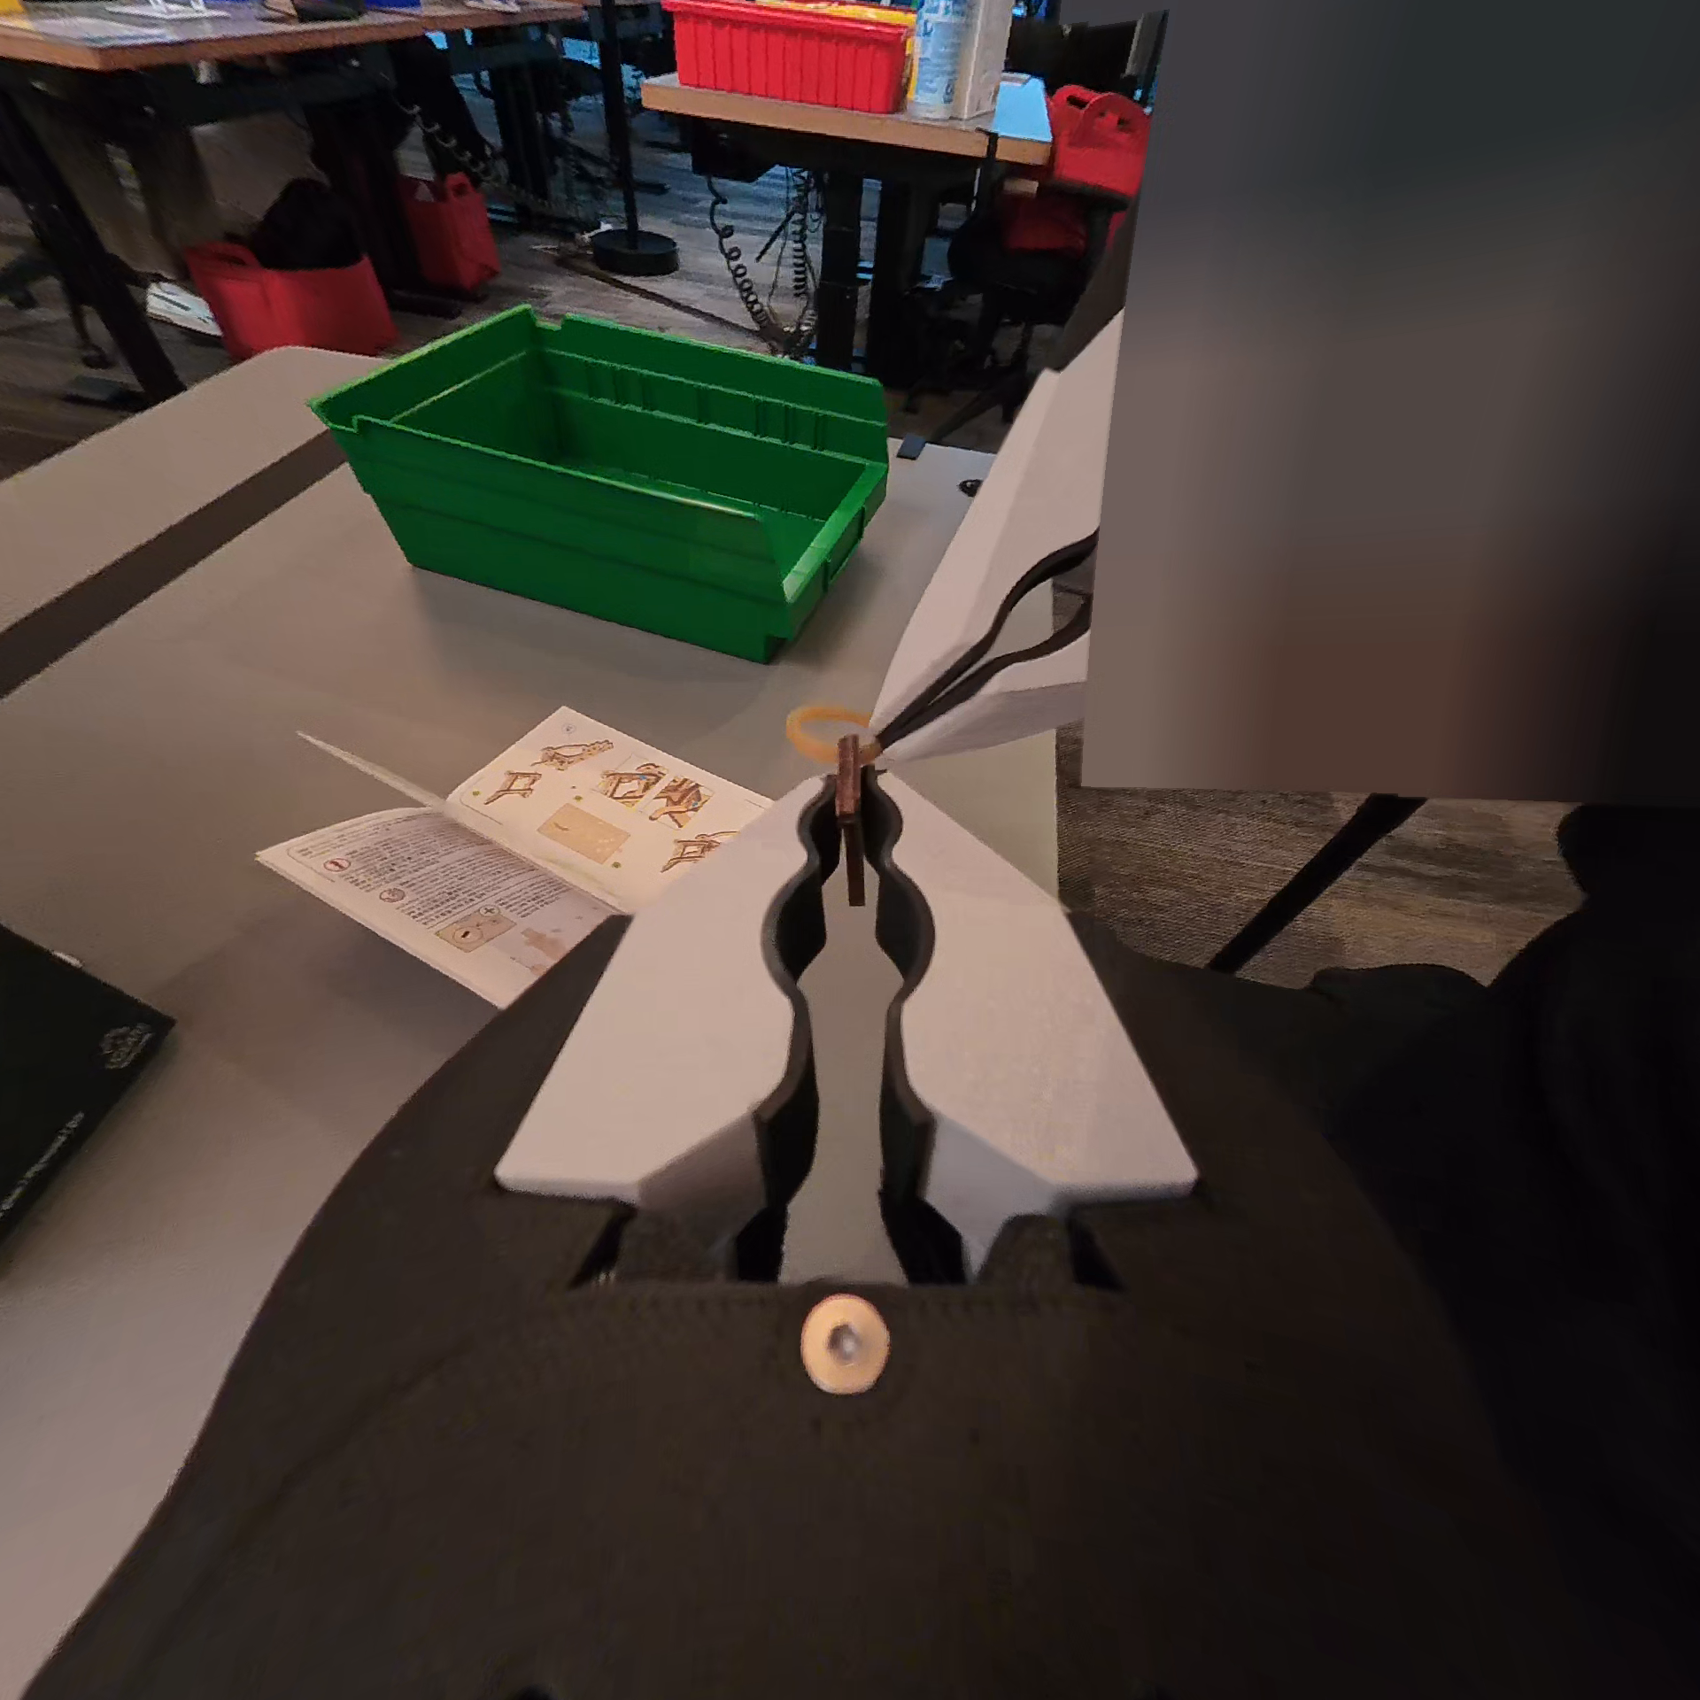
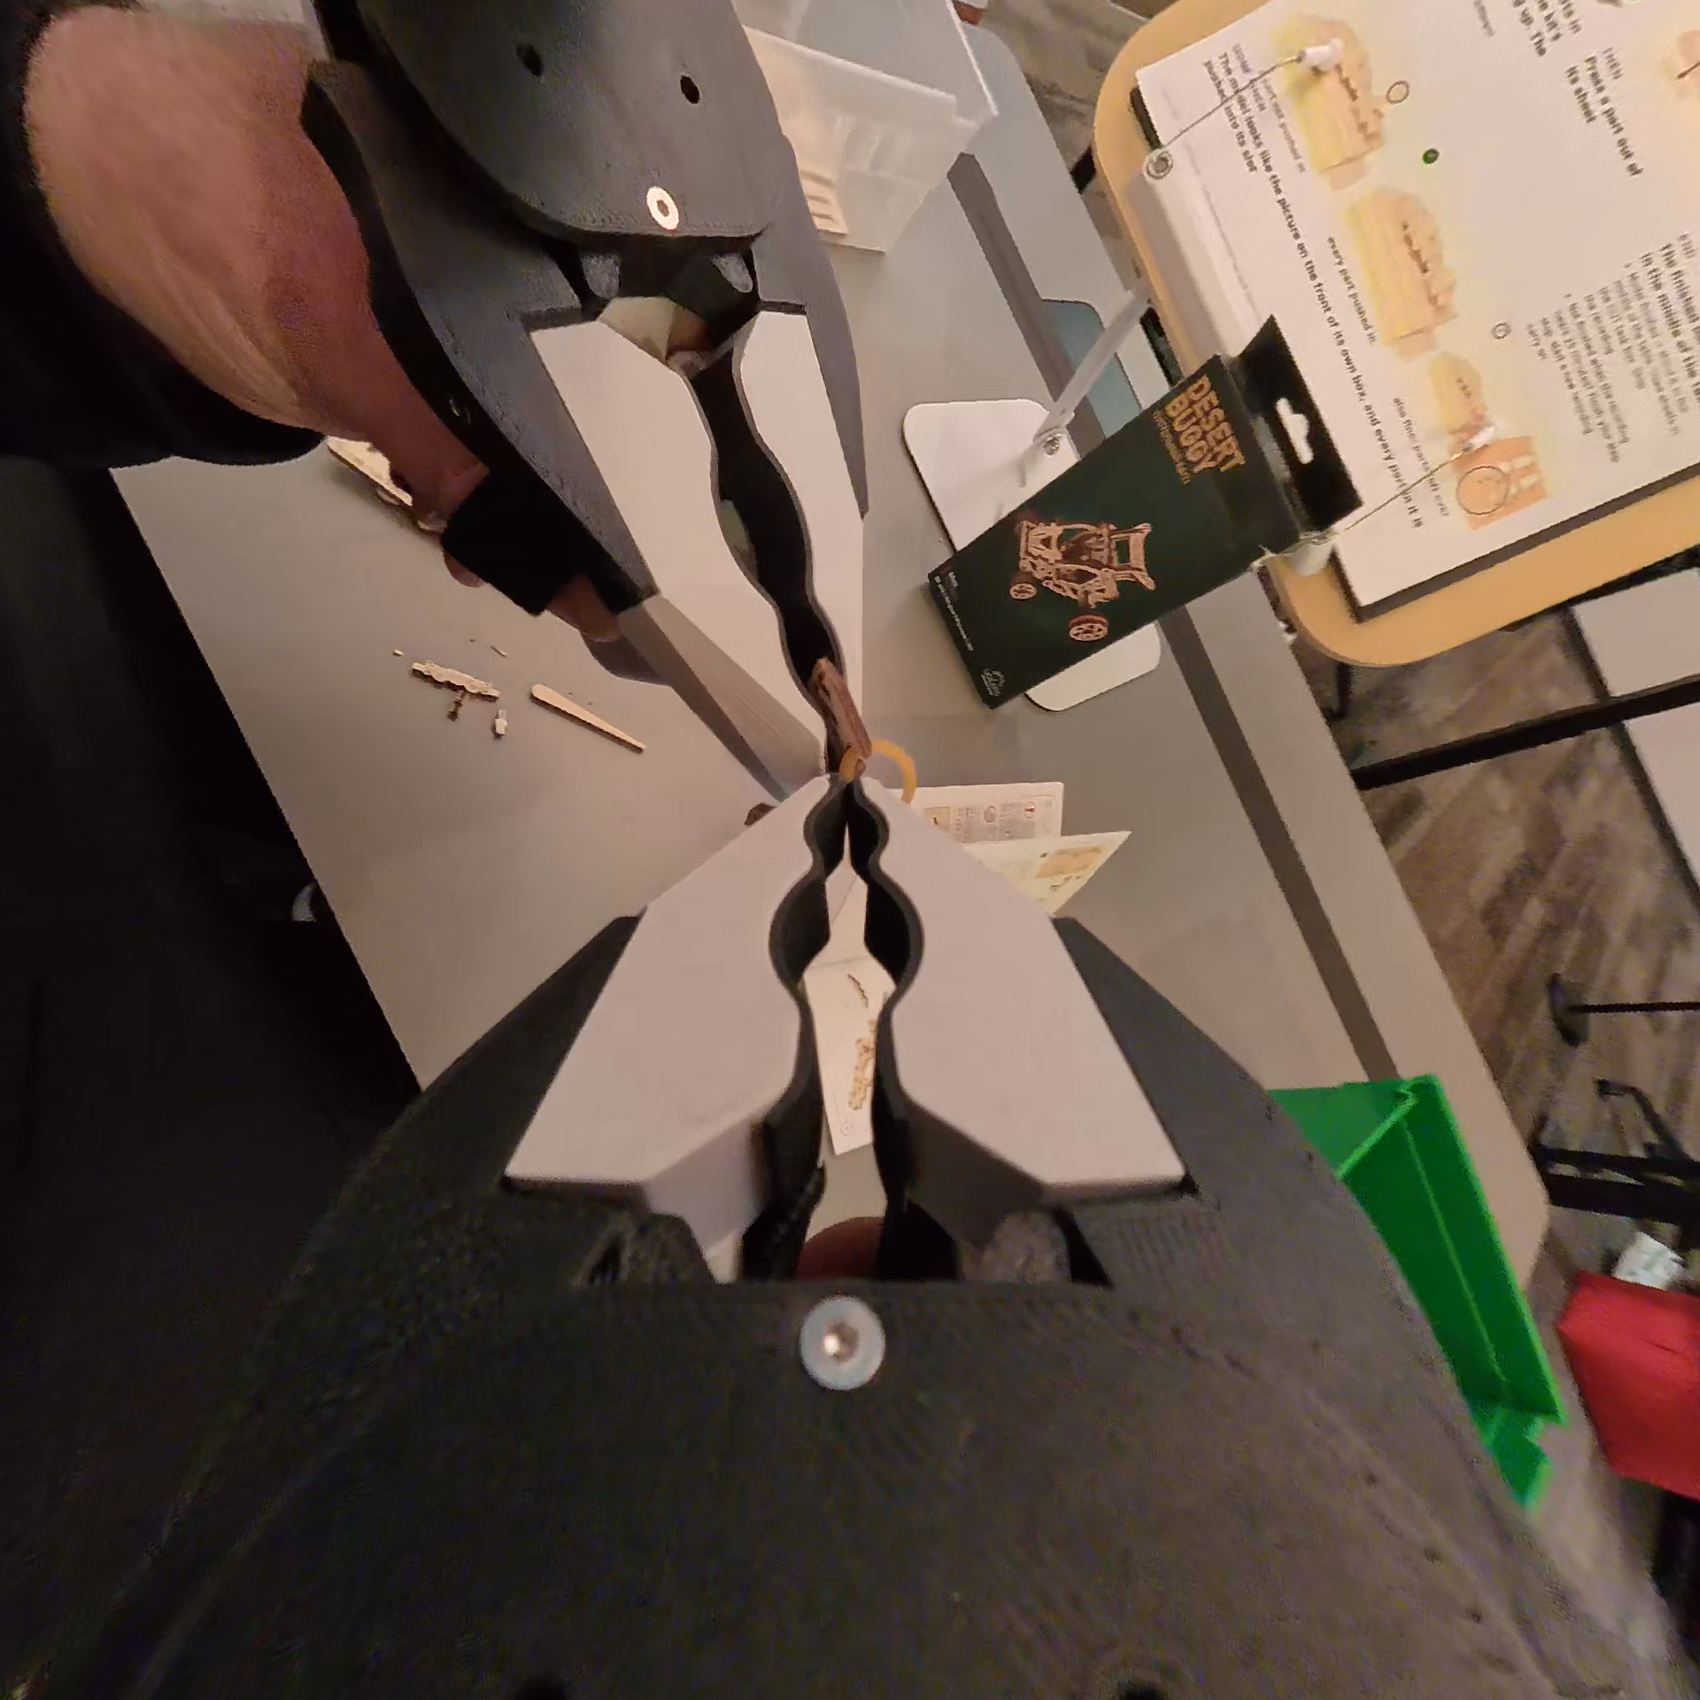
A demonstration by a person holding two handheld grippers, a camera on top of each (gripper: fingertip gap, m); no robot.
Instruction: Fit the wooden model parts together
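Wooden part (image 1: 851, 809) pinched in my left gripper (image 1: 851, 782), right gripper (image 2: 842, 782) clamping rubber band (image 2: 897, 763); band could snap off if I overpull

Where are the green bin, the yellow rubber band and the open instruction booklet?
green bin (image 1: 589, 552): left wrist view, on its front wall.
yellow rubber band (image 1: 814, 729): left wrist view, on the loop's left curve.
instruction booklet (image 1: 570, 809): left wrist view, on the illustrated right-hand page.

green bin (image 1: 589, 497): glossy smooth plastic
table (image 1: 276, 644): matt grey, smooth
instruction booklet (image 1: 515, 846): thin printed paper
wooden part (image 1: 851, 819): dark brown wood
ring (image 1: 814, 731): yellowish rubber band
gripper body (image 1: 828, 1518): rough matt black
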